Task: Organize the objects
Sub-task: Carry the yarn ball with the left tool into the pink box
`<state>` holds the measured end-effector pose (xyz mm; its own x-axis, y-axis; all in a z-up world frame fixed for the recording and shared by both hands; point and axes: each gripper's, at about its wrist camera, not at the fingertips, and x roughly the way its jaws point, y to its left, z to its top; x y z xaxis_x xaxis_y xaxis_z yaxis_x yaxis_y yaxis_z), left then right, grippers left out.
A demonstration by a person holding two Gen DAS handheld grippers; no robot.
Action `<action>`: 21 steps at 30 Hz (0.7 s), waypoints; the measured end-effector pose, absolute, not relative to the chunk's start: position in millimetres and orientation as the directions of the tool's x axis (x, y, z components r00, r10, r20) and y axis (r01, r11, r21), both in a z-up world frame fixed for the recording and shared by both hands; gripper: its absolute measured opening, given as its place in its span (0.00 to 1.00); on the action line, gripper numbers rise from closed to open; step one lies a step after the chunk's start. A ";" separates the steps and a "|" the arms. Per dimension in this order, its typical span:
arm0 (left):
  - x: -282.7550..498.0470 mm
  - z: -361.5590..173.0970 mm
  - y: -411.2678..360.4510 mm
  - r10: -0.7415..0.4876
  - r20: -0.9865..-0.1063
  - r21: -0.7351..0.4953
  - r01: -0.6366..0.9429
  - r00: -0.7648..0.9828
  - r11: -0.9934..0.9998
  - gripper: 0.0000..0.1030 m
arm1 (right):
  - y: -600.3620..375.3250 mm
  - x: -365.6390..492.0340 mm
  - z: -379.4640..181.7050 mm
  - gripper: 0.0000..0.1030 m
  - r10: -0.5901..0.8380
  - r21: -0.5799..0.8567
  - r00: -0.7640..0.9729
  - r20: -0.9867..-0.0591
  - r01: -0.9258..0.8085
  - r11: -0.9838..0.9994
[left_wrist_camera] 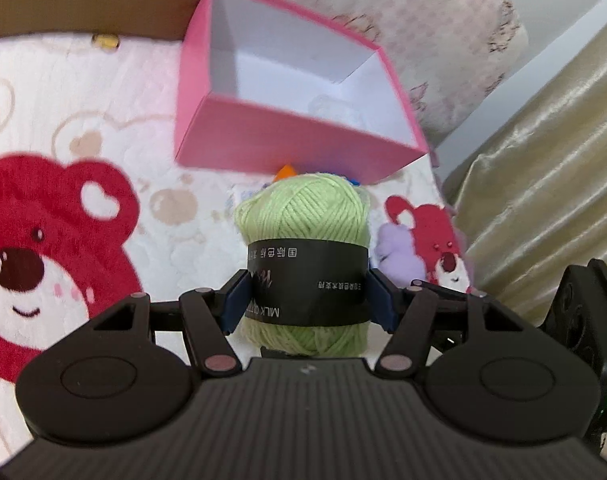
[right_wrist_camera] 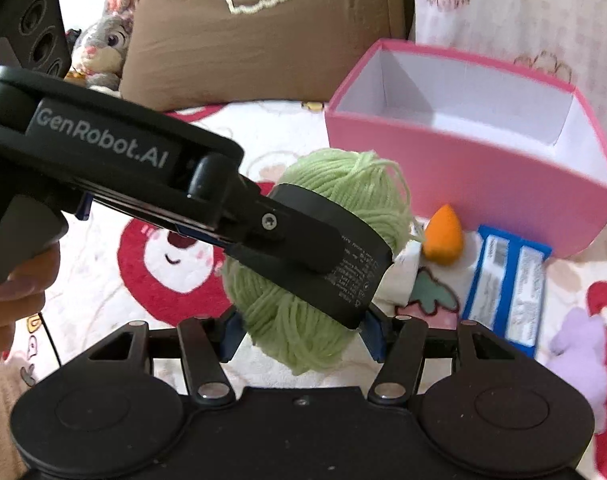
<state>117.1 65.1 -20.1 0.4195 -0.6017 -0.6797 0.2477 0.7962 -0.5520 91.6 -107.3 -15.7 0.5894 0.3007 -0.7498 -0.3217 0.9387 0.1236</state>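
Both grippers, left (left_wrist_camera: 307,300) and right (right_wrist_camera: 299,330), have their jaws half-closed on the green yarn ball (left_wrist_camera: 305,220), carrying it. Next, I'd judge, it goes over the pink box (left_wrist_camera: 303,148), upper frame, and both release.

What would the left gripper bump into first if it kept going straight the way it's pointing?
Probably the pink box: its near wall lies just beyond the green yarn ball that the left gripper holds. Depth is uncertain.

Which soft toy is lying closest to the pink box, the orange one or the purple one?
The orange carrot toy, right against the pink box; the purple plush lies farther off.
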 end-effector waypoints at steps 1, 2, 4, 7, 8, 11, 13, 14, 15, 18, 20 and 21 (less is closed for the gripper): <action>116.2 -13.0 62.2 -0.604 -0.675 -0.551 0.256 0.424 0.795 0.59 | -109.9 90.4 -8.7 0.62 0.292 0.111 0.598 -0.746 -0.322 0.940; 116.1 -6.7 60.2 -0.604 -0.673 -0.552 0.254 0.426 0.794 0.59 | -115.9 88.4 -4.1 0.62 0.292 0.106 0.602 -0.743 -0.324 0.940; 114.7 8.0 56.6 -0.603 -0.670 -0.548 0.260 0.433 0.795 0.59 | -121.1 87.2 9.6 0.62 0.304 0.115 0.605 -0.736 -0.330 0.937; 112.6 32.3 51.3 -0.602 -0.667 -0.539 0.274 0.439 0.796 0.59 | -122.2 90.1 32.8 0.62 0.314 0.103 0.604 -0.732 -0.358 0.928; 112.6 41.0 49.6 -0.602 -0.665 -0.536 0.280 0.442 0.797 0.59 | -117.8 92.2 39.5 0.62 0.315 0.096 0.603 -0.733 -0.366 0.926; 115.7 67.3 45.3 -0.595 -0.650 -0.525 0.286 0.473 0.802 0.60 | -125.9 100.9 63.7 0.62 0.333 0.104 0.601 -0.727 -0.382 0.918; 118.8 85.1 40.3 -0.583 -0.635 -0.500 0.305 0.507 0.810 0.60 | -133.5 110.6 79.8 0.62 0.344 0.107 0.607 -0.716 -0.392 0.914; 121.7 92.5 37.9 -0.577 -0.629 -0.490 0.311 0.521 0.814 0.60 | -136.7 112.2 85.3 0.62 0.343 0.095 0.613 -0.711 -0.400 0.912; 125.3 99.4 35.7 -0.574 -0.624 -0.482 0.316 0.531 0.817 0.60 | -137.9 115.7 90.2 0.62 0.340 0.079 0.622 -0.705 -0.407 0.910; 142.6 115.3 29.9 -0.565 -0.611 -0.466 0.326 0.554 0.823 0.61 | -145.1 131.7 101.3 0.62 0.329 0.028 0.652 -0.683 -0.427 0.904; 157.5 120.0 25.8 -0.558 -0.614 -0.458 0.323 0.558 0.828 0.62 | -150.3 145.8 103.5 0.62 0.325 0.013 0.663 -0.675 -0.430 0.903; 166.3 120.7 23.8 -0.551 -0.621 -0.459 0.312 0.558 0.832 0.63 | -153.5 155.9 102.6 0.62 0.330 0.017 0.660 -0.675 -0.433 0.901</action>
<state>166.3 23.8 120.7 0.5576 -0.5513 -0.6206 0.3118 0.8320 -0.4589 155.9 -153.5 102.6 0.6597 0.3295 -0.6755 -0.4328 0.9013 0.0170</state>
